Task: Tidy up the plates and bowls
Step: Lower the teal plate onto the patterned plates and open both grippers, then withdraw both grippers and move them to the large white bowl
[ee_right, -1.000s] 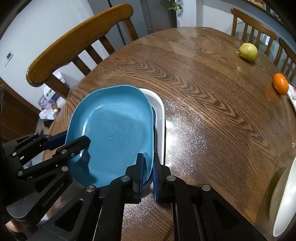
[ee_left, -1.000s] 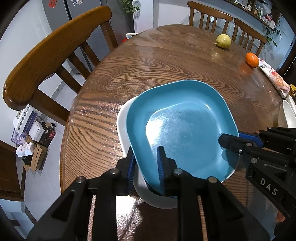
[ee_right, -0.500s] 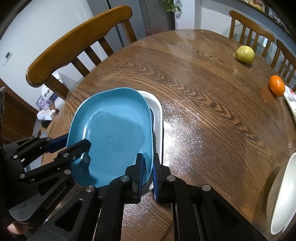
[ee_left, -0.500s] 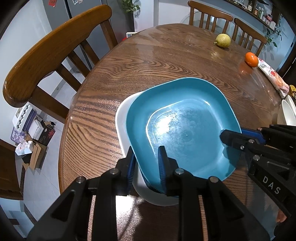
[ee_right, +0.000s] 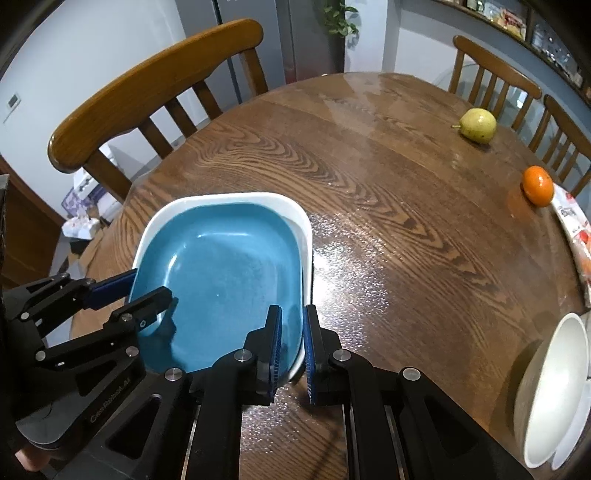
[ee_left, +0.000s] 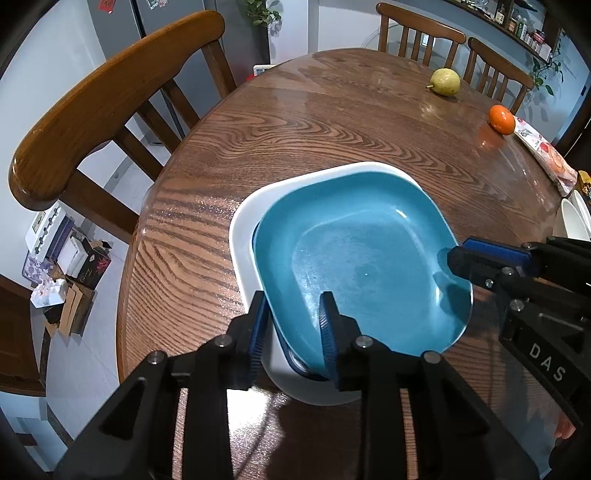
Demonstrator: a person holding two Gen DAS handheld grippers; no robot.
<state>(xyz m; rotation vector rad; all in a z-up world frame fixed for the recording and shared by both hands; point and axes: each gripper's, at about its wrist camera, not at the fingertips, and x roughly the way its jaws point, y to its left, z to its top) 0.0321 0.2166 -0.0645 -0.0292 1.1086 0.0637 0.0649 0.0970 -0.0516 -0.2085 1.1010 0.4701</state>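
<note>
A blue square plate (ee_left: 354, 258) lies nested inside a larger white square plate (ee_left: 240, 236) on the round wooden table (ee_left: 295, 125). It also shows in the right wrist view (ee_right: 221, 273), inside the white plate (ee_right: 295, 214). My left gripper (ee_left: 293, 325) is open, its fingers straddling the blue plate's near-left rim. My right gripper (ee_right: 293, 343) is open, its fingers straddling the plates' right rim. Each gripper shows in the other's view, the right (ee_left: 465, 258) and the left (ee_right: 140, 291). A white bowl (ee_right: 546, 391) stands at the table's right edge.
A pear (ee_left: 445, 82) and an orange (ee_left: 501, 119) lie at the far right of the table, beside a printed packet (ee_left: 546, 158). A wooden chair (ee_left: 96, 110) stands at the left and two more (ee_left: 417, 33) at the far side.
The blue plate has come down from a tilt and settled inside the white plate. Both grippers have opened a little and let go of its rim.
</note>
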